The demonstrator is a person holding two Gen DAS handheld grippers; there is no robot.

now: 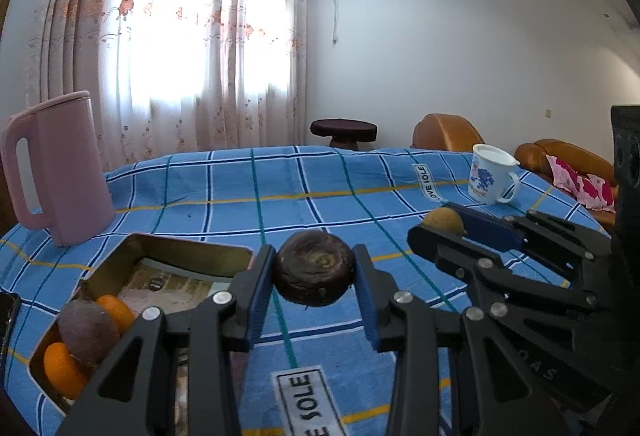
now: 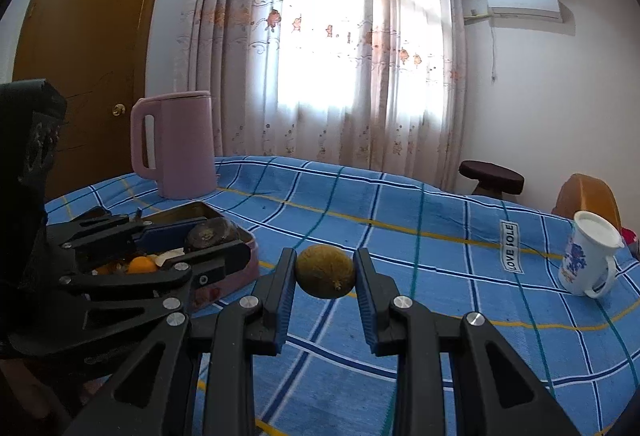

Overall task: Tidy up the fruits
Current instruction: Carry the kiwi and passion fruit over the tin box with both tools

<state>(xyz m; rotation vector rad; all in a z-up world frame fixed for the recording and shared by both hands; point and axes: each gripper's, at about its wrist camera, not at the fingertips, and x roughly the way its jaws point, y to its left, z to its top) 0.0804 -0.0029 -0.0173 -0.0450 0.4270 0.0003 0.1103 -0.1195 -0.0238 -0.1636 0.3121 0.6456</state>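
Observation:
My left gripper (image 1: 314, 268) is shut on a dark purple-brown round fruit (image 1: 314, 272), held above the blue checked tablecloth just right of a rectangular tin box (image 1: 192, 248). The box holds orange fruits (image 1: 62, 370) and another dark fruit (image 1: 88, 328). My right gripper (image 2: 325, 272) is shut on a yellow-brown round fruit (image 2: 325, 271) and holds it above the cloth, right of the box (image 2: 244, 236). The right gripper also shows in the left wrist view (image 1: 442, 222), and the left gripper in the right wrist view (image 2: 208, 236), over the box.
A pink kettle (image 1: 60, 168) stands at the far left behind the box. A white mug with blue print (image 1: 490, 174) stands at the far right. Brown sofas and a dark stool lie beyond the table.

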